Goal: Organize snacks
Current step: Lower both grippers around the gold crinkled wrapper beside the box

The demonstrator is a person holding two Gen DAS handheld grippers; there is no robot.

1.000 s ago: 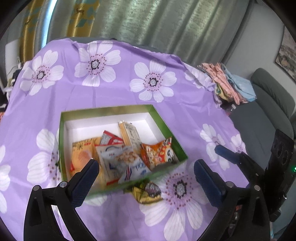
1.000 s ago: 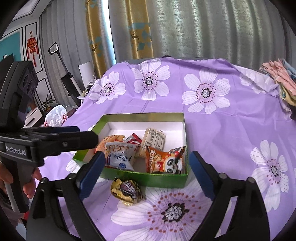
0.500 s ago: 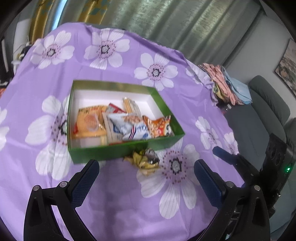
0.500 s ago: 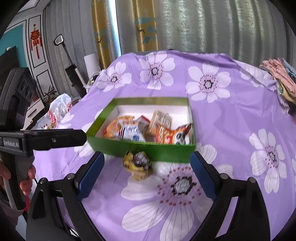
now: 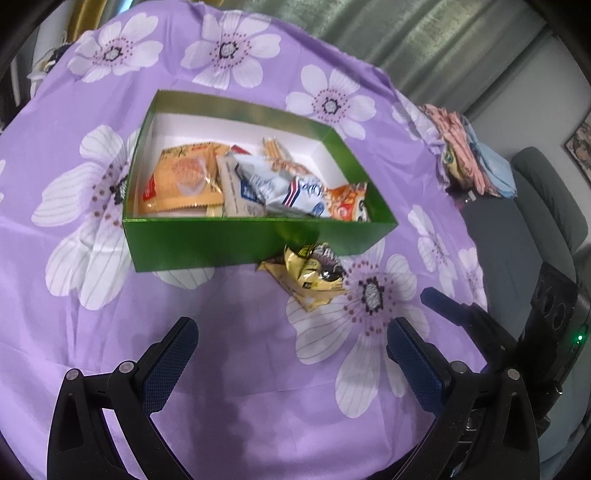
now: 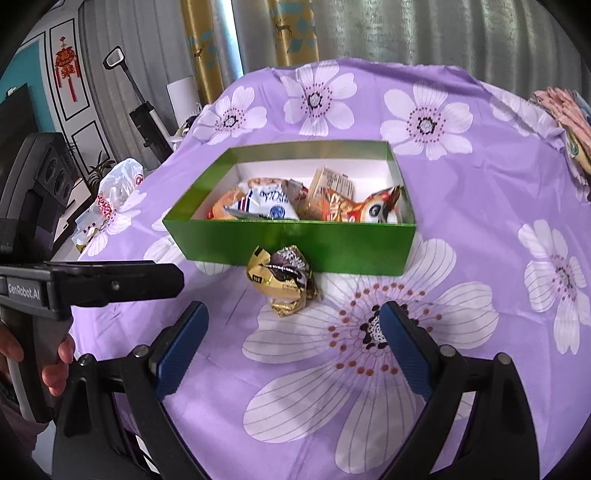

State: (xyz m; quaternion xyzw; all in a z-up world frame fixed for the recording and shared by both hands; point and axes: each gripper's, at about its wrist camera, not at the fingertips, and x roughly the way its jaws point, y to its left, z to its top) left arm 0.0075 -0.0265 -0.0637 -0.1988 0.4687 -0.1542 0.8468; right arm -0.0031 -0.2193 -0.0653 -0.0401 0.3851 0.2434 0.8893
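Left wrist view: the left gripper (image 5: 291, 354) hangs with jaws wide and empty above the surface (image 5: 229, 369); a gold snack packet (image 5: 308, 275) lies against the green box (image 5: 207, 240). Right wrist view: the right gripper (image 6: 293, 341), jaws wide, faces the packet, probably light, crinkly and slippery; best pinched across its puffed middle.

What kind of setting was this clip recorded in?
Most likely a home living room. A table under a purple floral cloth holds a green snack box; a grey sofa stands beside it, with curtains behind and a red hanging ornament on the wall.
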